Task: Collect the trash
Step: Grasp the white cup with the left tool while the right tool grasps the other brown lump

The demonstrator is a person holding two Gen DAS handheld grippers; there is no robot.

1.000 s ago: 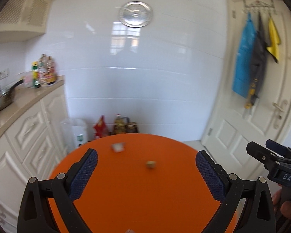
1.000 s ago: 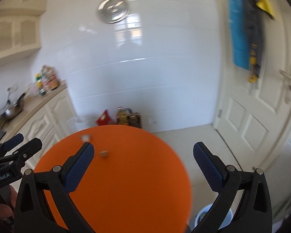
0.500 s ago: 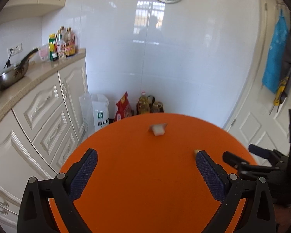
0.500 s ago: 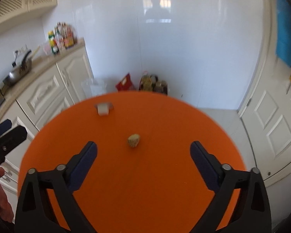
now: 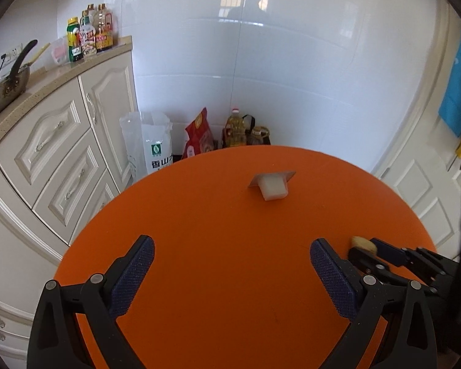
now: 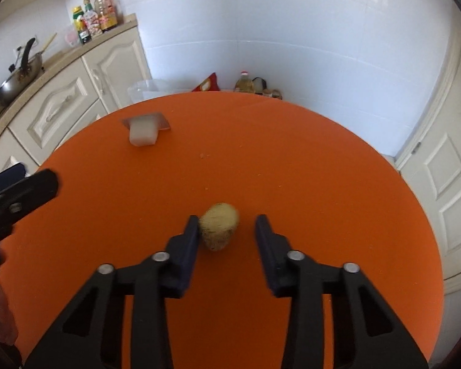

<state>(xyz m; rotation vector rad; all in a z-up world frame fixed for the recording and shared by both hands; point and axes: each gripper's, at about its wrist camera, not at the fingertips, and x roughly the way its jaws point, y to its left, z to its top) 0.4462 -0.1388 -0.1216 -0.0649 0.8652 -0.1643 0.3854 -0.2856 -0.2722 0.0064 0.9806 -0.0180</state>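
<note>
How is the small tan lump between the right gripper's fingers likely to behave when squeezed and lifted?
The tan lump looks rounded, so it may roll off the one finger touching it. Its rough, fibrous surface probably grips well. It seems small and likely light.

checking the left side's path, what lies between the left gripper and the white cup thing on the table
Nothing: in the left wrist view the orange table is bare between the open left gripper and the white cup. The tan scrap lies off to the right.

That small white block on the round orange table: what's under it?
The white block sits on a thin grey square sheet, whose corners stick out. The sheet's middle is covered; around it is the orange table.
</note>
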